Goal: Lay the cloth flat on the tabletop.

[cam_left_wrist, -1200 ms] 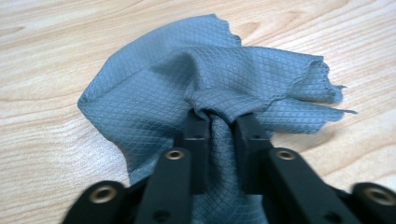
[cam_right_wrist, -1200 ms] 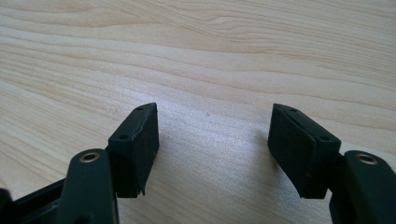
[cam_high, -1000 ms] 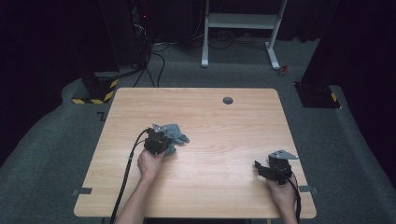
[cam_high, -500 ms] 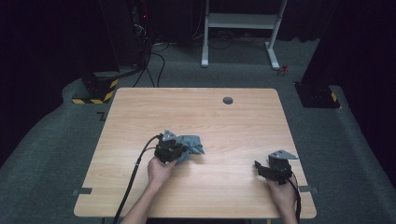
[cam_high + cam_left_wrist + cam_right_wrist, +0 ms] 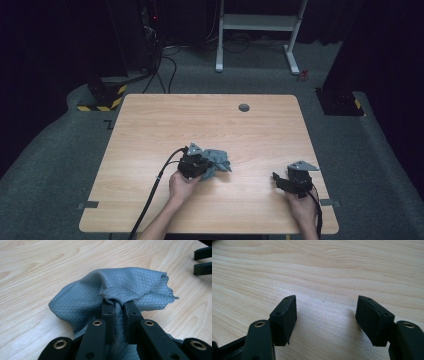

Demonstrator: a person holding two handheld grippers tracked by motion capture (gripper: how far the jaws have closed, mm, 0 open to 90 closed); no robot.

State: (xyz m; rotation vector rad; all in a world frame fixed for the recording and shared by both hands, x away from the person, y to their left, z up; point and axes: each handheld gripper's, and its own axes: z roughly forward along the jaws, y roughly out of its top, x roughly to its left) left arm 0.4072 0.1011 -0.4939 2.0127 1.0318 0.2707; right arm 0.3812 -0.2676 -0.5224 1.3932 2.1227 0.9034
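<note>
The left gripper [image 5: 117, 307] is clamped on a bunched fold of the grey cloth [image 5: 117, 287], which spreads just ahead of its jaws on the counter [image 5: 210, 120]. The right gripper [image 5: 325, 315] stands open over bare wood, well apart from the cloth. To spread it cleanly, keep the left pinch firm and bring the right gripper to a free edge, avoiding doubled layers.
</note>
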